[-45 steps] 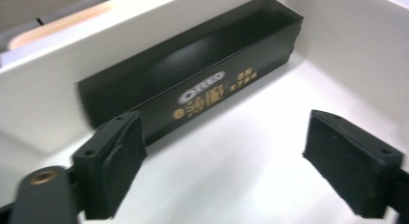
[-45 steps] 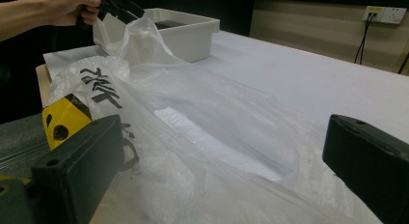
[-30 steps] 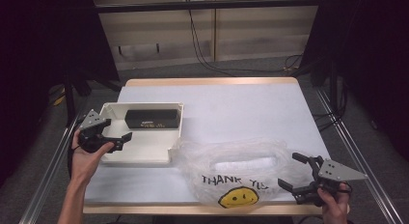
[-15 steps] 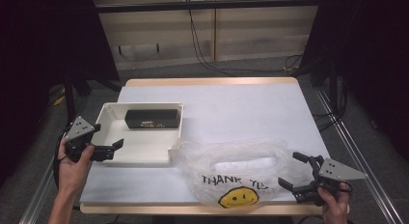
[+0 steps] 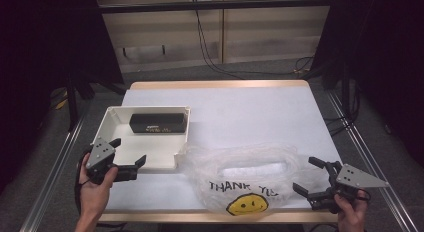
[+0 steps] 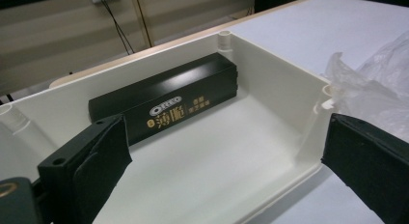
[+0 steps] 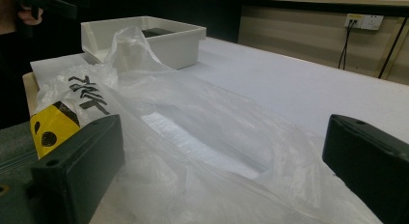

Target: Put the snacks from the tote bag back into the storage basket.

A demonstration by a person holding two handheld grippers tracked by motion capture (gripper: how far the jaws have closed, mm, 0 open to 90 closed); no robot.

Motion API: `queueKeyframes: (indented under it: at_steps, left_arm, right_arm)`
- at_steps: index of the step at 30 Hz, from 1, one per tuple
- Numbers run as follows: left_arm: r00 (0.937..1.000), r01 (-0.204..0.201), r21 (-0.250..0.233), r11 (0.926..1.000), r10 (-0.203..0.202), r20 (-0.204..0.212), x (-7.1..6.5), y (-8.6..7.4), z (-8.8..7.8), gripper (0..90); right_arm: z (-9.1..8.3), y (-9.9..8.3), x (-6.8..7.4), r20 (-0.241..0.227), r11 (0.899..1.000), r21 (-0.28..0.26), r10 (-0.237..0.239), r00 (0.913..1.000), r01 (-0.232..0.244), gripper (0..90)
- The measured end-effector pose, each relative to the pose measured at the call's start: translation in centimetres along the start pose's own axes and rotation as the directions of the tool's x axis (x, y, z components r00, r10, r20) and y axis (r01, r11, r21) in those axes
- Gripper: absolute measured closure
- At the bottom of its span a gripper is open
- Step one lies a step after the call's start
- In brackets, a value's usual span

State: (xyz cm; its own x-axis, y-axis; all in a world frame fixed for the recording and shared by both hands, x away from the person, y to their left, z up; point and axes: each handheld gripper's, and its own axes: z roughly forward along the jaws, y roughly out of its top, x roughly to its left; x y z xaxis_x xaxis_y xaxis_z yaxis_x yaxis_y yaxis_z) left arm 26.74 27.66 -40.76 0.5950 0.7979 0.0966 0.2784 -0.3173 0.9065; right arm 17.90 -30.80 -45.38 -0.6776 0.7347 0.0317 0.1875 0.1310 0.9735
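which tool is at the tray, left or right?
The left tool, open at the white tray holding the black box. The right tool is at the plastic bag.

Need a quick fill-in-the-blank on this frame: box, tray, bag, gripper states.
1. The black box lies inside the white ____.
2. The plastic bag carries a yellow ____ face under its lettering.
3. The left gripper hangs at the tray's near edge with its jaws ____.
4. The right gripper, jaws apart, faces the ____ at the table's near edge.

Missing words: tray; smiley; open; bag
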Motion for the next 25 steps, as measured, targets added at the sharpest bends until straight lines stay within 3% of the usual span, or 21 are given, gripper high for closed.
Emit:
queueKeyframes:
  at_steps: [5, 6, 8, 9, 10, 13, 16, 19, 20, 22, 23, 25]
  left_arm:
    - [0.9978, 0.058, -0.061, 0.9965, -0.055, 0.037, -1.8, -1.1, 0.0, 1.9]
    - [0.997, 0.065, -0.051, 0.9966, -0.063, 0.045, -2.0, -1.3, 0.0, 1.9]
    - [0.9999, -0.006, -0.031, 0.9995, 0.007, 0.015, -3.1, -1.3, 0.1, 1.6]
    - [0.9999, -0.006, -0.031, 0.9995, 0.007, 0.015, -3.1, -1.3, 0.1, 1.6]
    - [0.9992, 0.002, -0.036, 0.9993, 0.0, 0.04, -3.8, -1.5, 0.3, 0.9]
    - [0.9995, -0.004, -0.031, 0.9995, 0.005, 0.031, -5.2, -1.8, 0.6, 1.5]
    - [0.9959, 0.009, -0.023, 0.9997, -0.007, 0.09, -6.2, -2.2, 0.9, 1.4]
    - [0.9951, 0.001, -0.008, 1.0, -0.001, 0.099, -6.8, -2.9, 1.4, 1.4]
    - [0.9926, 0.026, 0.001, 0.9997, -0.026, 0.119, -6.8, -3.1, 1.5, 1.8]
    - [0.9895, 0.035, 0.013, 0.9993, -0.037, 0.139, -6.7, -3.5, 1.6, 1.8]
    - [0.9927, 0.033, 0.016, 0.9993, -0.035, 0.116, -6.7, -3.7, 1.6, 1.8]
    - [0.9931, 0.04, 0.023, 0.9989, -0.043, 0.109, -6.5, -3.8, 1.6, 2.0]
  right_arm:
    - [-0.1, 0.0, -0.1, 0.005, 1.0, 0.001, 0.002, 1.0, -0.002, 0.8]
    - [-0.1, 0.0, -0.1, 0.003, 1.0, -0.001, 0.003, 1.0, -0.003, 0.8]
    - [-0.1, 0.0, -0.1, 0.006, 1.0, 0.0, 0.002, 1.0, -0.002, 0.8]
    - [-0.1, 0.0, -0.1, 0.005, 1.0, 0.0, 0.002, 1.0, -0.002, 0.7]
    - [-0.2, 0.0, -0.1, 0.002, 1.0, -0.001, 0.001, 1.0, -0.001, 0.8]
    - [-0.2, 0.0, -0.2, 0.006, 1.0, -0.003, 0.001, 1.0, -0.001, 0.8]
    - [-0.2, -0.1, -0.1, 0.007, 1.0, 0.001, 0.005, 1.0, -0.005, 0.8]
    - [-0.2, -0.1, -0.2, 0.005, 1.0, 0.002, -0.001, 1.0, 0.001, 0.8]
    - [-0.2, -0.1, -0.2, 0.006, 1.0, 0.001, 0.002, 1.0, -0.002, 0.8]
    - [-0.3, 0.0, -0.2, 0.015, 1.0, -0.001, 0.004, 0.9999, -0.004, 0.7]
    - [-0.3, 0.0, -0.2, 0.014, 1.0, -0.001, 0.0, 0.9999, 0.0, 0.7]
    - [-0.3, 0.0, -0.3, 0.016, 1.0, -0.001, 0.002, 0.9999, -0.002, 0.7]
